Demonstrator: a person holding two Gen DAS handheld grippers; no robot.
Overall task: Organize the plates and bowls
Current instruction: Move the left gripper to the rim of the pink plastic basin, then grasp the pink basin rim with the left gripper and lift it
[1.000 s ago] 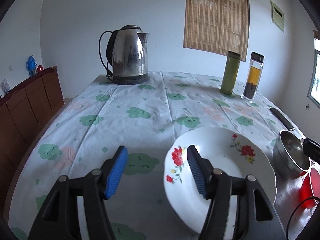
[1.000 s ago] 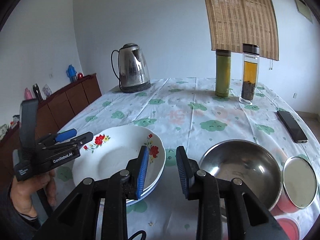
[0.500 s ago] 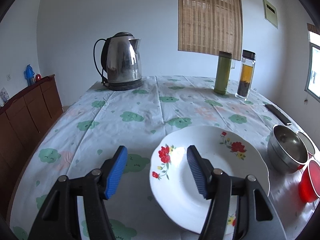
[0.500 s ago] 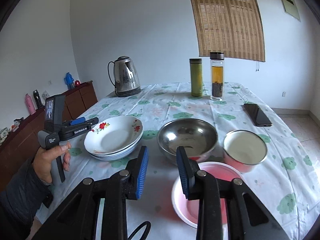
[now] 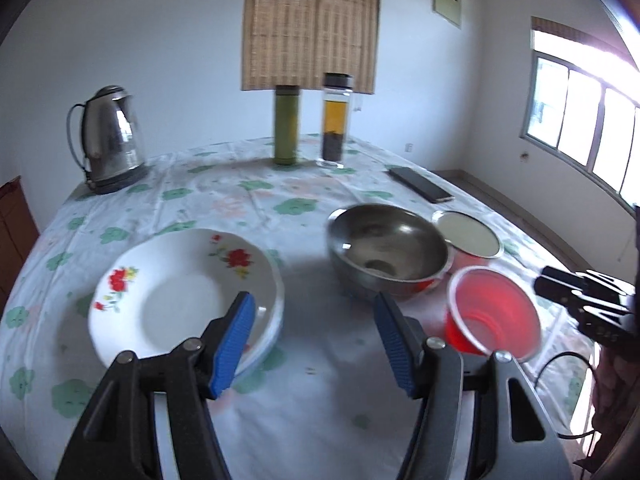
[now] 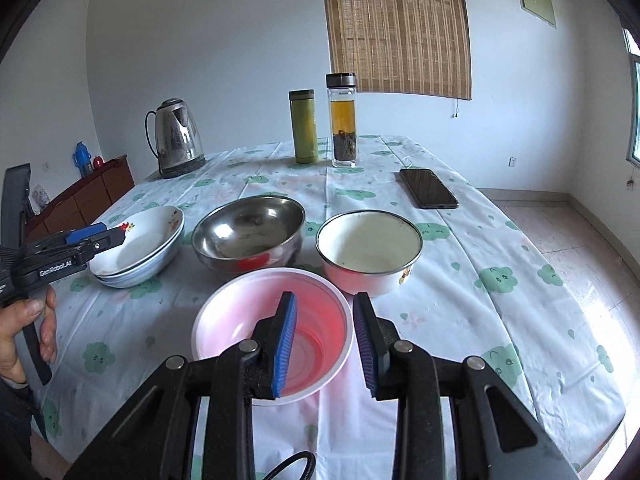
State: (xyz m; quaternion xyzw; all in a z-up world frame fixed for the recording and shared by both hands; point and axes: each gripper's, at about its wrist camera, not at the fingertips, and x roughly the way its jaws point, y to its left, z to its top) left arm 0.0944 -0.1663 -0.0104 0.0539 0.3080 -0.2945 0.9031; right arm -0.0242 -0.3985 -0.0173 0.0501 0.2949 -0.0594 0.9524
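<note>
Bowls: red bowl nearest, steel bowl beyond, beside plates. Right gripper part-open, empty, straddling red rim; should seat pads before closing. Left gripper open, empty.

White plates with red flowers and a touch of yellow and green on the rim. A silvery steel bowl, shiny grey inside. The plastic bowl glows translucent red-pink. An enamel bowl, cream inside, white outside with a small coloured print. The tablecloth is white with green cloud shapes. Blue ribbed pads on black gripper frames. An olive-green flask, amber liquid in the clear bottle, a chrome kettle, a black phone.
</note>
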